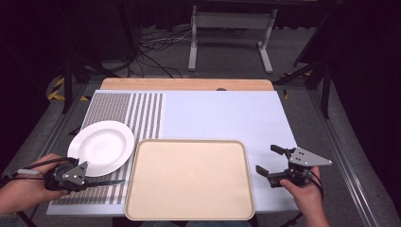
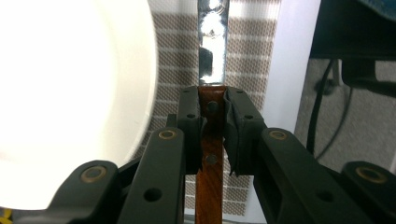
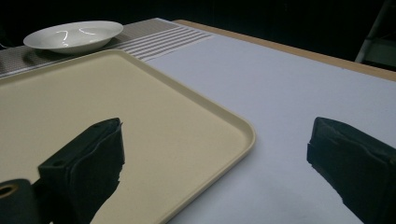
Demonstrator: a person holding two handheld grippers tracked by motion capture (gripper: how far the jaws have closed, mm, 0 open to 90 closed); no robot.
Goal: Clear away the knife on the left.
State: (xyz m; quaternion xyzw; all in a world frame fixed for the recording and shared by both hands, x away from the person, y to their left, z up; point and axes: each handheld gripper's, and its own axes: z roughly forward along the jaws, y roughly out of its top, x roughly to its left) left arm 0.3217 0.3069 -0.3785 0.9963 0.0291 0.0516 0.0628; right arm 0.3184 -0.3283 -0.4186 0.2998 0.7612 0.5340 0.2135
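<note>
Knife [image 2: 212, 60]: its brown wooden handle is clamped between the jaws of the left gripper [image 2: 213, 135], with the shiny blade pointing away over the striped placemat [image 1: 142, 113], just beside the white plate [image 1: 100, 146]. From above, the blade reaches toward the near left corner of the beige tray [image 1: 189, 179], which holds nothing. The right gripper [image 1: 273, 163] hangs beyond the tray's right edge over the bare white table [image 1: 227, 118], jaws wide apart and gripping nothing. By my reading, the pickup is done; setting the knife down, perhaps on the tray, is left.
</note>
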